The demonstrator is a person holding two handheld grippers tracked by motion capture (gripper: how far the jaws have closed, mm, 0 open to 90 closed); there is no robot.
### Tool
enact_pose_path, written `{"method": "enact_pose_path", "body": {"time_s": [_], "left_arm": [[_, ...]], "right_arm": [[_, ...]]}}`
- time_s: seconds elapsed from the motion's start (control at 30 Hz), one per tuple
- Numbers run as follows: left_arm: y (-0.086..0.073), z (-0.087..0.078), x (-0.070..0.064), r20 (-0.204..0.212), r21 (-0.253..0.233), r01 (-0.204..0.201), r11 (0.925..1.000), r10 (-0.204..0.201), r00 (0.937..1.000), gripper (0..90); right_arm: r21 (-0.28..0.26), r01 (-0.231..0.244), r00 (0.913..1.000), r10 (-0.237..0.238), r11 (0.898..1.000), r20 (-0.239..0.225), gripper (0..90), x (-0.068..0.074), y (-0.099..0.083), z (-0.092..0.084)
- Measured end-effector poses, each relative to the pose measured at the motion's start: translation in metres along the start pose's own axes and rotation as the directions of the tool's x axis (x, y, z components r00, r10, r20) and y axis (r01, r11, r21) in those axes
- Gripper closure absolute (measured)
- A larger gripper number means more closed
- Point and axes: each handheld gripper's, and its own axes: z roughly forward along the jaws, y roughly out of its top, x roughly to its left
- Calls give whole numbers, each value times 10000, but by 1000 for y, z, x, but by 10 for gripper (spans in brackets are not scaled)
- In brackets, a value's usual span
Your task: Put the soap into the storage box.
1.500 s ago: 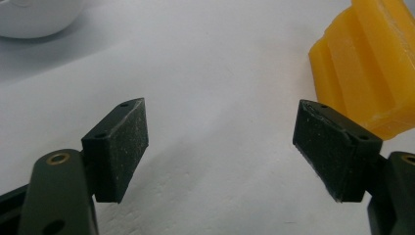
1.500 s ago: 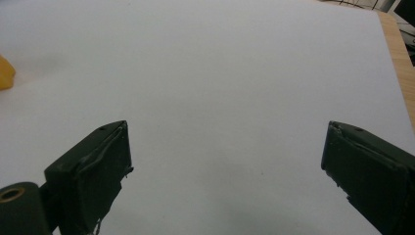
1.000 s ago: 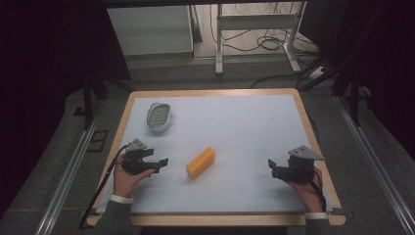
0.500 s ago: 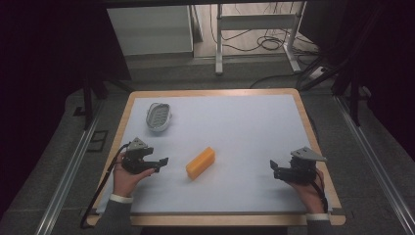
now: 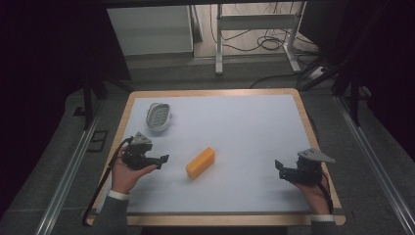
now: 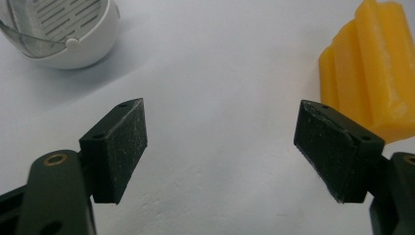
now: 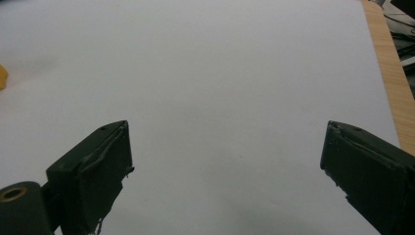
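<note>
Step in hand: by the look of it, the approach before a first pick; the left gripper rests low on the table with its jaws aimed at the yellow block, and nothing is held yet

Left gripper: jaws wide apart and empty; in the left gripper view the yellow block sits just beyond the right-hand jaw, off to one side and not between the two

Right gripper: at the table's right side, jaws wide apart, with bare white surface between them; well apart from the block, of which a small yellow corner shows at the picture's edge

Block position: near the table's middle, lying flat and turned on a diagonal, just beside the left gripper's tips but not touching them

Next move, as a judgement: the left gripper would need to swing towards the block until it lies between the jaws, line them up across its narrow width, then close

Block material: bright yellow, long and box-like, with lengthwise ridges along its top; the surface looks matte and slightly waxy

White dish: an oval white holder with a slotted insert and a thin clear rim, smooth plastic by its look, near the far left corner

Table surface: matte white sheet, edged in pale wood

Jaw pads: black, flat-faced, finely grained
</note>
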Motion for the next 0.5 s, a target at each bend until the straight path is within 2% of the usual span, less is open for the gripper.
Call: {"method": "enact_pose_path", "body": {"time_s": [0.23, 0.5], "left_arm": [[15, -1, -9, 177, 154, -415, 9990, 413, 9990, 199], [22, -4, -14, 242, 94, -560, 9984, 557, 9982, 197]], "right_arm": [[-17, -16, 9998, 17, 10000, 187, 53, -1, -1, -1], [-12, 0, 9995, 0, 10000, 308, 53, 0, -2, -3]]}}
